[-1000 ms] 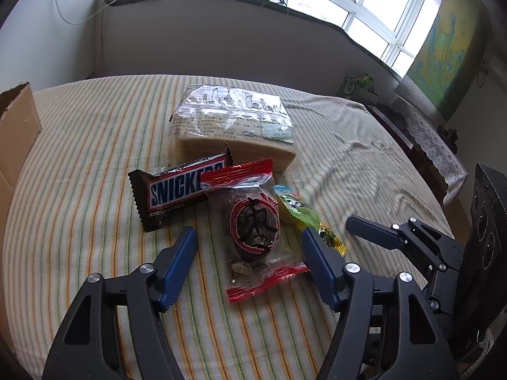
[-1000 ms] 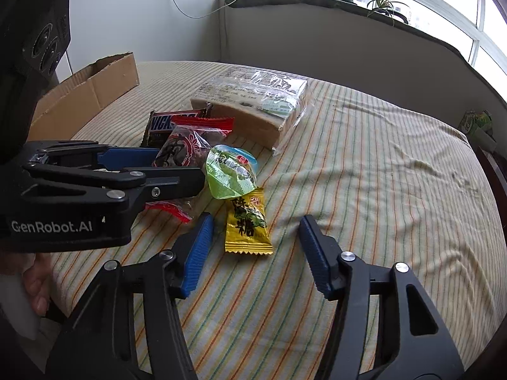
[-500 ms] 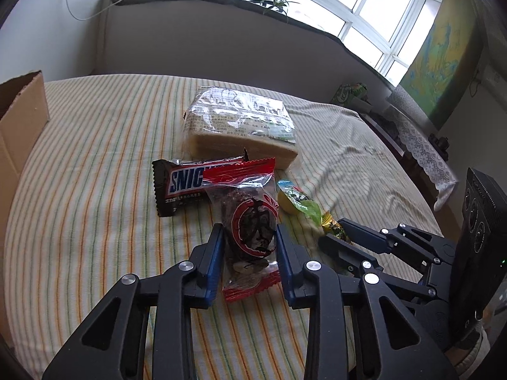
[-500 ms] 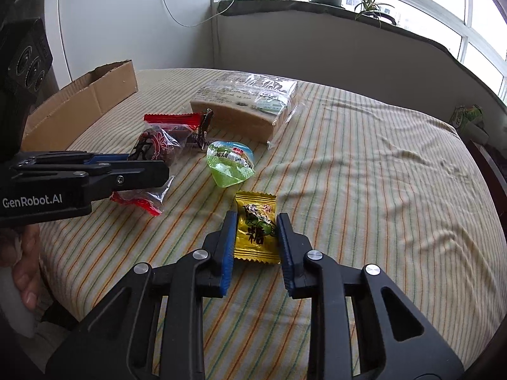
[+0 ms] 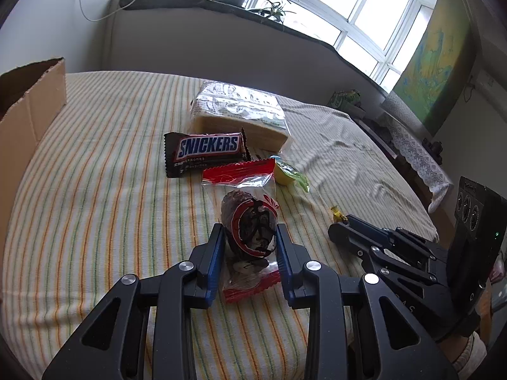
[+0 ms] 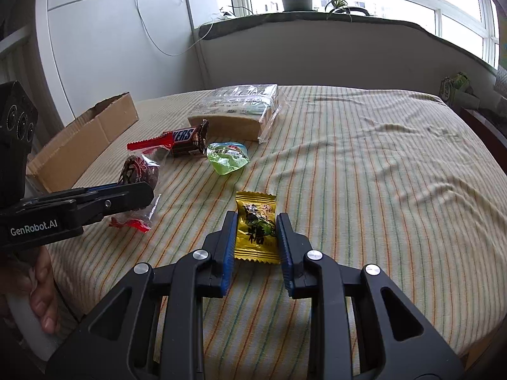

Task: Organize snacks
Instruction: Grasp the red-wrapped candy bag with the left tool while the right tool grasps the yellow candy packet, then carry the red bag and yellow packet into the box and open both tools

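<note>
My left gripper (image 5: 250,237) is shut on a red-edged clear snack packet (image 5: 250,218) with a dark round sweet inside, lifted off the striped cloth. The packet also shows in the right wrist view (image 6: 139,171). My right gripper (image 6: 256,224) is shut on a yellow candy packet (image 6: 256,226), raised a little above the cloth. A Snickers bar (image 5: 206,152), a green jelly cup (image 5: 288,174) and a clear-wrapped cake block (image 5: 240,117) lie further back on the cloth.
An open cardboard box (image 5: 28,117) stands at the left edge of the table, also in the right wrist view (image 6: 85,139). The striped tablecloth (image 6: 364,171) is wrinkled on the right. A low wall with potted plants lies behind.
Both grippers closed, the left on the red packet and the right on the yellow candy. Both then lifted their packets and pulled back from the other snacks.
</note>
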A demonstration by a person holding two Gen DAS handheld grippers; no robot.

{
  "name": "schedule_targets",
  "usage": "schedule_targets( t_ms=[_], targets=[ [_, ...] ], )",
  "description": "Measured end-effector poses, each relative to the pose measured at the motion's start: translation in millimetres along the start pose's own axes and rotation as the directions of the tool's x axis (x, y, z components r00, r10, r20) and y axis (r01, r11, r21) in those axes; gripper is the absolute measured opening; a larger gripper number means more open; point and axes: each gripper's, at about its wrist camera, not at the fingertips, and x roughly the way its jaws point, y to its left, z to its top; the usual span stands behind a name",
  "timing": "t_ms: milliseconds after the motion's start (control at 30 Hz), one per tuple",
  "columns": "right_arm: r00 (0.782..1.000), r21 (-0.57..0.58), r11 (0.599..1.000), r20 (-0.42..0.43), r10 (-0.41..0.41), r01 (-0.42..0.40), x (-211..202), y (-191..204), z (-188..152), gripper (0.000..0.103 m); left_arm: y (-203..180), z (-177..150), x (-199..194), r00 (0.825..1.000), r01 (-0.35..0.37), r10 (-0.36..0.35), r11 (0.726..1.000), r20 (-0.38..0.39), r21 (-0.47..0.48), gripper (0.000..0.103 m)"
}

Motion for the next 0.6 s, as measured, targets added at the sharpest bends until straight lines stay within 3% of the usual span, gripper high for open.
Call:
schedule_targets(
  t_ms=[267,433,600],
  targets=[
    [0.990,-0.019,1.000,0.137,-0.022,0.025,-47,12,38,0.026,-19,22,-28,0.995,0.017,-0.020,0.999,0.098,0.035,0.030],
    [0.969,-0.053,0.997,0.244,-0.038,0.052,-90,26,66,0.026,-41,47,-69,0.976,0.036,-0.057,0.994,0.211,0.098,0.030],
    [0.956,-0.069,0.995,0.290,-0.044,0.066,-113,36,76,0.026,-52,53,-92,0.963,0.040,-0.071,0.992,0.260,0.123,0.030]
  ],
)
